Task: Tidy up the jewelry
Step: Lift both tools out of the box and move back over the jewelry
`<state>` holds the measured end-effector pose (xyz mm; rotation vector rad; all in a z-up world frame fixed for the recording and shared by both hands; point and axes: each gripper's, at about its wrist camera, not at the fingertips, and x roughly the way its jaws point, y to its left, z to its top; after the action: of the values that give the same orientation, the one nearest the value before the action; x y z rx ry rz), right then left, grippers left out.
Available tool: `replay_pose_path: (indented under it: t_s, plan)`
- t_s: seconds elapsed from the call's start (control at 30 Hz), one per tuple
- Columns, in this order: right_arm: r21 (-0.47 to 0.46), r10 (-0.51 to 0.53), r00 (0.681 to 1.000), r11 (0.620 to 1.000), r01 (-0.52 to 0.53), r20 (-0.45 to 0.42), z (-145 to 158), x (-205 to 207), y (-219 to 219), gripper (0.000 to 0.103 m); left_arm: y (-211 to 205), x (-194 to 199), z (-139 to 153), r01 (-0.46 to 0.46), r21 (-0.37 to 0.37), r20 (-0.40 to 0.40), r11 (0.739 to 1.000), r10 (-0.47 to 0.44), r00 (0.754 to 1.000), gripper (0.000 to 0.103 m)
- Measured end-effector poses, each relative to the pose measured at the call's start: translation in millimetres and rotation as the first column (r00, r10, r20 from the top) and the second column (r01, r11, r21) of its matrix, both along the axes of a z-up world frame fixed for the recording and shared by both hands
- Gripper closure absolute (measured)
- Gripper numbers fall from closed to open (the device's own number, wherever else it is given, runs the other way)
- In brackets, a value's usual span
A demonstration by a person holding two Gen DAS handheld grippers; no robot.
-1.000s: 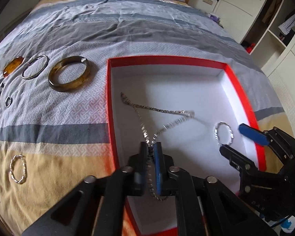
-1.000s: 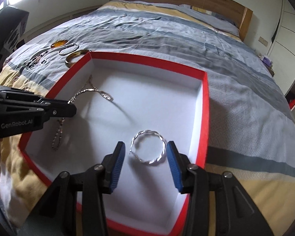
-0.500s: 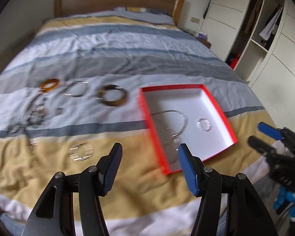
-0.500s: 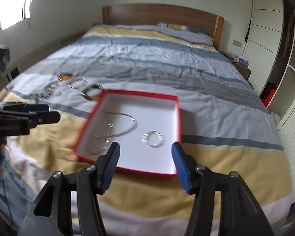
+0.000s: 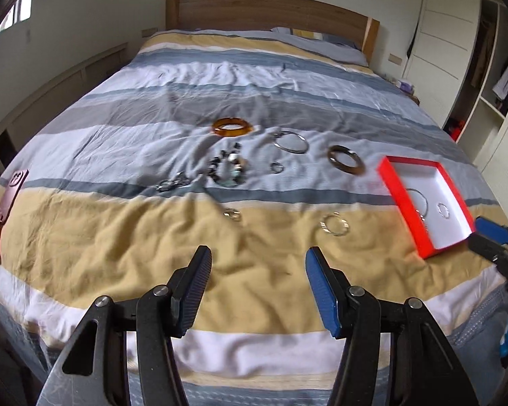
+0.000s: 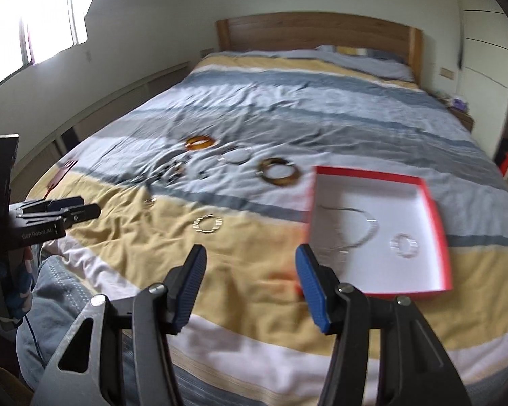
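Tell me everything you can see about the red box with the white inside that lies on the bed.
The red box is a shallow, square, open tray, seemingly cardboard, with red walls and a white floor. No lid is visible. It lies flat on the striped bedcover, across the yellow and grey bands. Inside rest a silver chain necklace and a twisted silver bangle, lying apart. Neither gripper touches it.

Left tool jaws apart, empty, right tool likewise, both tilted downward
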<state>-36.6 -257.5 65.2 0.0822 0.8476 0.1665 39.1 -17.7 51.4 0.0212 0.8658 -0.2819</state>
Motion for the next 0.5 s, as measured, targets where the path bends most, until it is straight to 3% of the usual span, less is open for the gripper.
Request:
replay_pose_path:
  t_s: [0.17, 0.5]
  plan:
    - [0.008, 0.073, 0.996, 0.997, -0.072, -0.045, -28.5, 35.8, 31.0, 0.050, 15.5, 29.4, -13.6, -0.001, -0.044, -0.015, 0.999, 0.001, 1.000, 0.046]
    - [0.044, 0.120, 0.984, 0.992, -0.115, -0.131, -97.4, 105.0, 58.3, 0.050, -8.3, 111.0, -59.5, 0.078, -0.055, -0.093, 0.995, -0.083, 0.992, 0.050]
